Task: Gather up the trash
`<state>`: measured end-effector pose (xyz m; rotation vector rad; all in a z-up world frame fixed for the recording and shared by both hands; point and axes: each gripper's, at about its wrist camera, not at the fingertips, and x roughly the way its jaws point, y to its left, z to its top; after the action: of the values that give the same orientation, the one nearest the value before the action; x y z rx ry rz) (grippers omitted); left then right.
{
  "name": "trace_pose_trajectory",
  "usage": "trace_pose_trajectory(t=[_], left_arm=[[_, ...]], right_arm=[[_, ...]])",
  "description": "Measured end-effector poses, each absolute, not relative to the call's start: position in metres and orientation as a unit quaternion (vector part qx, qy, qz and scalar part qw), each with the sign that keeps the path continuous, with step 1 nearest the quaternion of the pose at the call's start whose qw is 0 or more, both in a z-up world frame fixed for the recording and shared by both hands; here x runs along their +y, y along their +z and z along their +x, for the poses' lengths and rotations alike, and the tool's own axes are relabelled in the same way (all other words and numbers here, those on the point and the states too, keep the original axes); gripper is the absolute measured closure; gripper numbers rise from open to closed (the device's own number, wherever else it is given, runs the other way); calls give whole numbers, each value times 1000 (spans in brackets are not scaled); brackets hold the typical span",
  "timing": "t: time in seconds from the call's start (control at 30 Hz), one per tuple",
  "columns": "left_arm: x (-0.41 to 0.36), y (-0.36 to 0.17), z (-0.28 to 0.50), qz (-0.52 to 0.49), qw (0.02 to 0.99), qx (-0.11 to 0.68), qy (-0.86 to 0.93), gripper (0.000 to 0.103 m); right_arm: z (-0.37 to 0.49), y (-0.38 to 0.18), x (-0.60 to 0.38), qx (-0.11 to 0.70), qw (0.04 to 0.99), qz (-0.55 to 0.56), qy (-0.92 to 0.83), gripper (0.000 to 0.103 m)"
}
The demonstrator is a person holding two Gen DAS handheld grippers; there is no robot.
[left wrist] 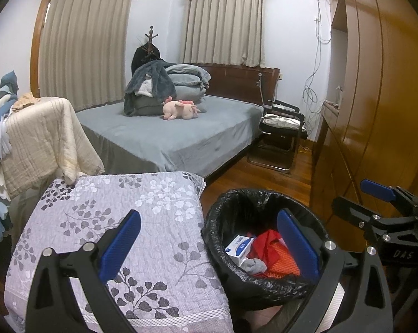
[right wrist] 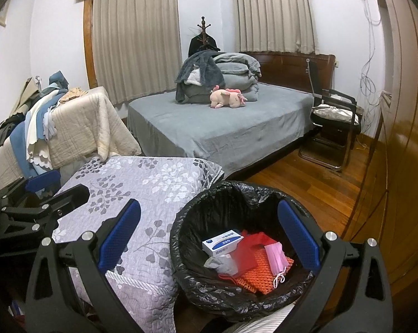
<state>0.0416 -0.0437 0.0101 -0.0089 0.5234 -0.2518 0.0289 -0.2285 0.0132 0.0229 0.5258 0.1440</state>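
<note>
The right claw hangs over the trash bin, jaws spread wide and holding nothing, one blue pad above the quilt, the other above the bin's far rim. Inside the bin's black liner lie a white and blue box, a red sheet, orange mesh, a pink mask and a grey scrap. Touching the bin's left side is the floral quilt. Left of that, at the frame edge, the left claw stands parted. Beyond the bin sits the grey bed, with a pink plush toy on it.
</note>
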Motion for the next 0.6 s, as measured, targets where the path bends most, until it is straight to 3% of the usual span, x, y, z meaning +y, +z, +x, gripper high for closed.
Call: trace_pose_trajectory(t=[0.6], left_arm=[[-43,11,41,-4,958,258,-124,6]], right_arm=[[29,15,-225,261,962,9,74,6]])
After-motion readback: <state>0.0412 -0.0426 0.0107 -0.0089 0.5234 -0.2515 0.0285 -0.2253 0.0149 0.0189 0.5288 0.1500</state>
